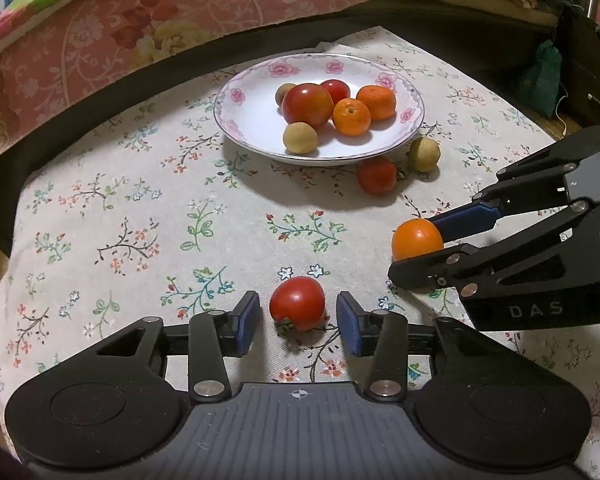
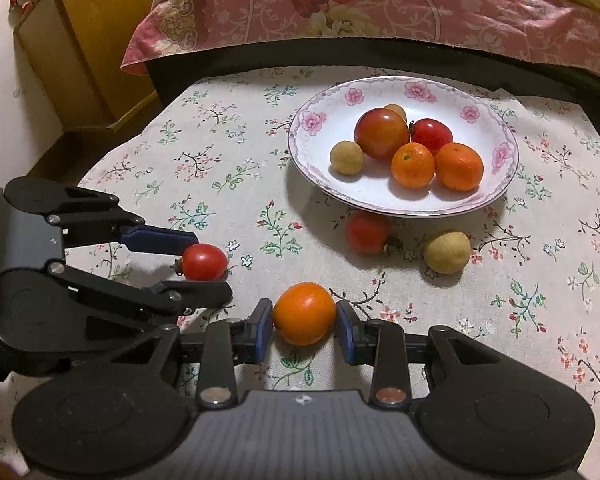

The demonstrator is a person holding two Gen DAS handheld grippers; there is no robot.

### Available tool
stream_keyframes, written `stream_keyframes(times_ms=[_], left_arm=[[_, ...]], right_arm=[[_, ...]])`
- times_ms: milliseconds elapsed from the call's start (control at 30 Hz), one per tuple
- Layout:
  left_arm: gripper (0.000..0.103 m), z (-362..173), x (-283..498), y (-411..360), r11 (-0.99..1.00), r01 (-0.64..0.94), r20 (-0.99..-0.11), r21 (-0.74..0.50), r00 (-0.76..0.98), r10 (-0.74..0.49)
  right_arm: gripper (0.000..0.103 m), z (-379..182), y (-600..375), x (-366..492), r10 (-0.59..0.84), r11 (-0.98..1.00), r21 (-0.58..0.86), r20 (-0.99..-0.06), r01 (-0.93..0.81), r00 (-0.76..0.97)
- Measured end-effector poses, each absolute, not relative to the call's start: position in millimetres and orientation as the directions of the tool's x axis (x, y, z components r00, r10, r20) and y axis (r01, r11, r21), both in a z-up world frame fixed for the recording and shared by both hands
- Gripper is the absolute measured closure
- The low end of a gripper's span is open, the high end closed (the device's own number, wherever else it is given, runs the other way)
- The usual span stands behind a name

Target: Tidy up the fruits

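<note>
**Both grippers at fruit, plate half filled**

Right gripper (image 2: 304, 326) is clamped on a smooth, round orange mandarin (image 2: 304, 313), its blue pads touching both sides while the fruit rests on the cloth near the near edge. Left gripper (image 1: 298, 320) stands released around a glossy red cherry tomato (image 1: 297, 303) with a dry stalk; gaps show on both sides of it.

Toward the far edge, a shallow white china plate with pink flower rim (image 1: 236, 96) already holds six pieces: a large red tomato (image 1: 307, 104), a small one, two dimpled mandarins and two matt tan longans. Just beside its near rim, on the cloth, lie another small red tomato (image 1: 376, 175) and a rough tan longan (image 1: 423, 154), so I judge four pieces remain.

Underneath is a pale woven tablecloth printed with floral sprigs (image 1: 140, 200).
</note>
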State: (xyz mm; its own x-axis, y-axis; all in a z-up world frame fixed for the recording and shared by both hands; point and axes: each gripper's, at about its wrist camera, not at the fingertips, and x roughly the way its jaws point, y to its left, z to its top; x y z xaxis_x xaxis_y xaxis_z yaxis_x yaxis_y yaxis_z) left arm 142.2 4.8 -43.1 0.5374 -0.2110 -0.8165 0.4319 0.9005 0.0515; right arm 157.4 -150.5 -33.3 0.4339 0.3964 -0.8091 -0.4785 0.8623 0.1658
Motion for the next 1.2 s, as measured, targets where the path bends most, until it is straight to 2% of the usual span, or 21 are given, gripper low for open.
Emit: stream_keyframes(times_ms=[333,1200], left_arm=[[0.066,-42.2,142.5,4.5,0.904,0.425,-0.819,0.04,0.532,-0.214],[0.067,-30.4,150.1,-3.3,0.908,0.416,-0.799,0.042,0.559,-0.22]], right_arm=[[0.069,-34.7,-151.8,158.8,0.403,0.866,0.18,-0.804,-0.467,0.437],[0.07,-18.2,-153.9,159.8,0.391,0.877,0.165,-0.79,-0.452,0.472]])
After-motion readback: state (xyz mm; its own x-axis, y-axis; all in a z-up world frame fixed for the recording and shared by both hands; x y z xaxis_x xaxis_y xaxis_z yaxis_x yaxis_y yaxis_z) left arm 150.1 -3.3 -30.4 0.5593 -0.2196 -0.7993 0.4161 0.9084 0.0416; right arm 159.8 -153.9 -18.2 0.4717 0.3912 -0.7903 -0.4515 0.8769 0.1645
